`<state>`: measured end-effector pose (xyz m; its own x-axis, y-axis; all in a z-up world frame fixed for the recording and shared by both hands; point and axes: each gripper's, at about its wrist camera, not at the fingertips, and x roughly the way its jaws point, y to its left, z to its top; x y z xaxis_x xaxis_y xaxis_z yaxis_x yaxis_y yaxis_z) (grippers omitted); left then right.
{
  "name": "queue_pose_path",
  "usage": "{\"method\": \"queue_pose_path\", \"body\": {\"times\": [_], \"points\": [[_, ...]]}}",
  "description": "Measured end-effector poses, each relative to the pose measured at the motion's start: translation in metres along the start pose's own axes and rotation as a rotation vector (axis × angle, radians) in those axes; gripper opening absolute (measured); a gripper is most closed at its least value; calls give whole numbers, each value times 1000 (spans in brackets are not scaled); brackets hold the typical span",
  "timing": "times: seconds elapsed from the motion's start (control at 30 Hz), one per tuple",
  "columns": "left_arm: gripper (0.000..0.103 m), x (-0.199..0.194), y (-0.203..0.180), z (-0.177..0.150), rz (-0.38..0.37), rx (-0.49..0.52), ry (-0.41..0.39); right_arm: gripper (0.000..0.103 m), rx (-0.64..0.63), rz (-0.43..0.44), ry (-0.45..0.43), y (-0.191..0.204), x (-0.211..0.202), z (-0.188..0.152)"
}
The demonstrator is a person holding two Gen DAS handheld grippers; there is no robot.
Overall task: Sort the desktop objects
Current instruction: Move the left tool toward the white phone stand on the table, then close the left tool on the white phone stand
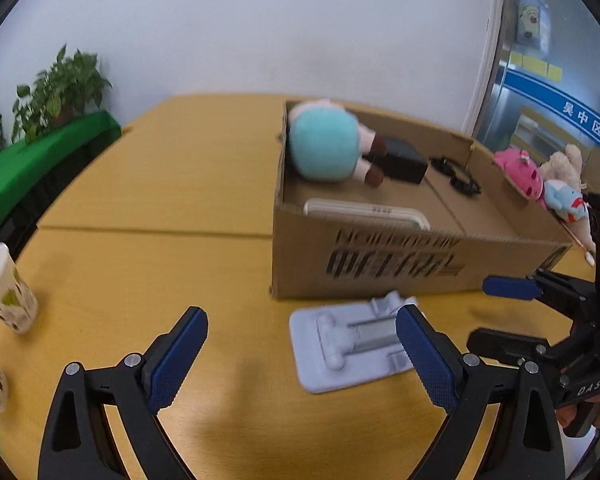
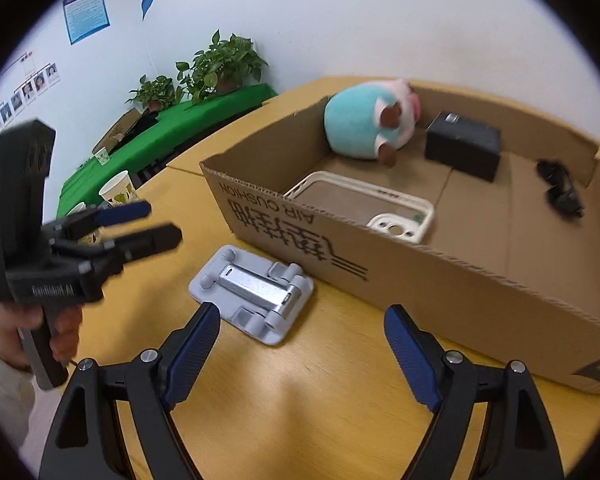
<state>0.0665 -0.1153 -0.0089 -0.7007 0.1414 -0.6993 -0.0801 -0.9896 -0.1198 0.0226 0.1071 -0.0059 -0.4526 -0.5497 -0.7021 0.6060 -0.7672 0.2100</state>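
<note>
Right wrist view: the right hand-held gripper (image 2: 300,356) hangs wide open and empty just short of the grey phone stand (image 2: 252,292), which lies folded flat on the surface beside the box's (image 2: 440,280) near wall. The left hand-held gripper (image 1: 302,354), equally open and empty, hovers near the stand's (image 1: 350,346) other side. The step in hand looks like picking up the stand; next, one gripper must straddle its thin edges and close. It is pale plastic with a metal hinge, probably slippery. Farther in the box lie a phone case (image 2: 364,208), a plush (image 2: 364,120) and a black box (image 2: 464,148).
</note>
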Motion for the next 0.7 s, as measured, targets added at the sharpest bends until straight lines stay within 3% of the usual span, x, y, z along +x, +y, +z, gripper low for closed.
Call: {"method": "queue_pose_path", "body": {"times": [0.13, 0.2, 0.27, 0.33, 0.43, 0.5, 0.7], "points": [[88, 24, 4, -9, -41, -13, 79, 82, 9, 27, 31, 3, 28, 1], [75, 32, 3, -13, -67, -11, 107, 81, 7, 36, 52, 6, 38, 0], [74, 39, 3, -15, -69, -11, 132, 78, 2, 39, 63, 9, 45, -2], [73, 41, 3, -17, -78, -16, 132, 61, -12, 49, 83, 11, 51, -5], [62, 42, -3, -19, -84, 17, 131, 51, -47, 45, 75, 12, 50, -8], [46, 42, -6, -18, -115, 24, 130, 43, -40, 70, 76, 11, 50, -7], [43, 41, -5, -19, -132, -8, 131, 41, -47, 81, 75, 12, 49, -7]]}}
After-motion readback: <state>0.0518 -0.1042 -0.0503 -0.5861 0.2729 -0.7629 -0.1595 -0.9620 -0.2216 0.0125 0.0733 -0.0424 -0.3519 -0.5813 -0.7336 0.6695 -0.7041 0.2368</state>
